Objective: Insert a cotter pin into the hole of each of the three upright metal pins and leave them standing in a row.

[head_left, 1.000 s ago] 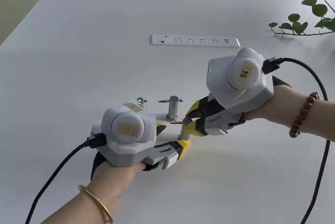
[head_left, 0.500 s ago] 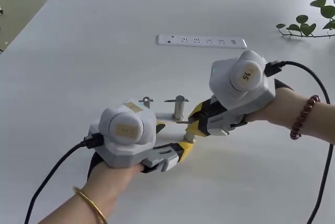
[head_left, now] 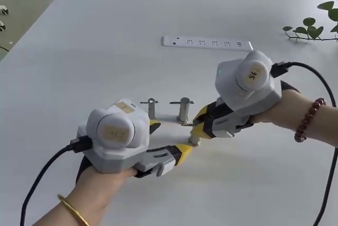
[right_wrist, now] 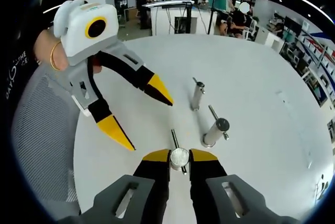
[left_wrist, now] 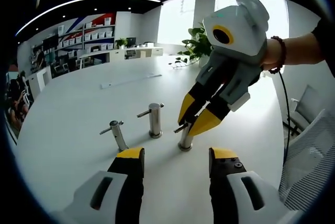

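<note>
Three upright metal pins stand on the white table. The far two, one at the left [head_left: 152, 109] and one in the middle [head_left: 184, 109], each carry a cotter pin through the top. The third pin [head_left: 194, 140] stands nearest, also with a cotter pin [right_wrist: 173, 138] through it. My right gripper [head_left: 197, 125] is shut on this pin's round head [right_wrist: 179, 157], one jaw on each side. My left gripper [head_left: 169, 139] is open, its yellow tips [left_wrist: 131, 154] wide apart, with the third pin [left_wrist: 185, 136] just beyond the gap.
A white power strip [head_left: 207, 43] lies farther back on the table [head_left: 95, 52]. A green plant [head_left: 317, 25] trails in at the far right edge. Cables run from both grippers toward the near edge.
The left gripper has drawn back from the third pin, toward the near left. The right gripper stays at that pin's top. The head camera has shifted a little.
</note>
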### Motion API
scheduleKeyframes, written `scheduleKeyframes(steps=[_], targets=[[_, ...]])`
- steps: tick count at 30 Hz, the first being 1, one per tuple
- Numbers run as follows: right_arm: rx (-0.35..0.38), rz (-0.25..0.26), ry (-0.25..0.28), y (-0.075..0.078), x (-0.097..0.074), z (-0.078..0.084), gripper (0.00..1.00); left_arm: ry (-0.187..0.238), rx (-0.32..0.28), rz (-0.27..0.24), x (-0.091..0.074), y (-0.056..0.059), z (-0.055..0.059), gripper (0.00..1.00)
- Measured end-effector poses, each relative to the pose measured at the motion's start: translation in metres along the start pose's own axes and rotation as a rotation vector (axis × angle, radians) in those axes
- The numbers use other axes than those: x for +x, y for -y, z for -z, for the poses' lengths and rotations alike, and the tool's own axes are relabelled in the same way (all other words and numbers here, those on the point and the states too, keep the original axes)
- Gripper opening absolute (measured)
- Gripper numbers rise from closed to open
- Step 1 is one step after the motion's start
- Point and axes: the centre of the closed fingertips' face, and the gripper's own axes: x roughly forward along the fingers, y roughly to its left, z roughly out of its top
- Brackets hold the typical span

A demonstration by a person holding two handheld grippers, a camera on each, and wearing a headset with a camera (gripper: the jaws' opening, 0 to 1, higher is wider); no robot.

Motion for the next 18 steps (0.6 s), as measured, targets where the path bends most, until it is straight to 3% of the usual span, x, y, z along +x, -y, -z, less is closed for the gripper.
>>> scheduleKeyframes(steps=[13,18], targets=[[0.007,0.018,-0.004,0.018,-0.01,0.003,0.08,0.02,-0.05,-0.082,-0.023,-0.032,0.007,0.51],[0.0,0.026,-0.009,0.025,-0.013,0.009,0.08,0.023,-0.061,-0.095,-0.028,-0.035,0.009,0.54]])
